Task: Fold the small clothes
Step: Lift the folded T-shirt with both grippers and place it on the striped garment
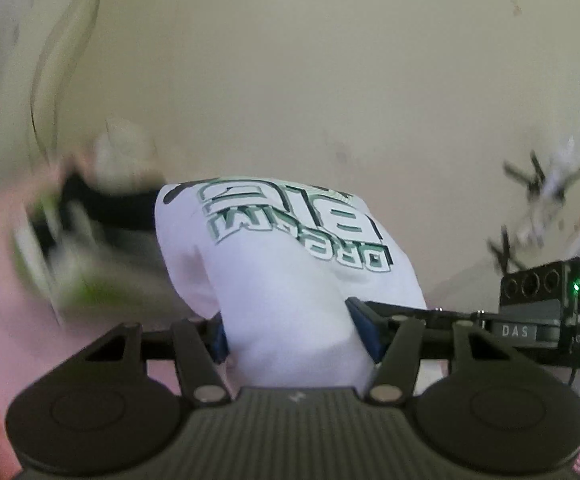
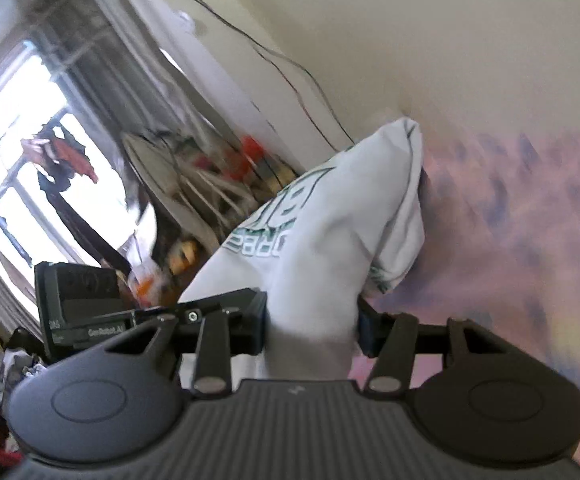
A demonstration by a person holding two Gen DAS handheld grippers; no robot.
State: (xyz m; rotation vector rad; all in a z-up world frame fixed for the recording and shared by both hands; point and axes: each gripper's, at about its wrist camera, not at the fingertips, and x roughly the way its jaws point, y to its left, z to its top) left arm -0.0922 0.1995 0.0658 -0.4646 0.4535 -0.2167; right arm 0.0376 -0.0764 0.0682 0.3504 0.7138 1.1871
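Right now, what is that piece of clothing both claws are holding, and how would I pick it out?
Look above the pink patterned bed cover. The white T-shirt hangs bunched there, pinched by the left gripper and the right gripper. Its green outlined lettering, partly readable as DREAM, sets it apart from everything around it.

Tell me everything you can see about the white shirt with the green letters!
The white shirt looks like soft cotton, printed with green outlined letters reading "DREAM BIG", upside down in the left view. It is bunched and lifted, not flat. The left claw pinches one part between blue pads, and the right claw pinches another. One end hangs out over the pink patterned bedding. A black band shows beside it, too blurred to name.
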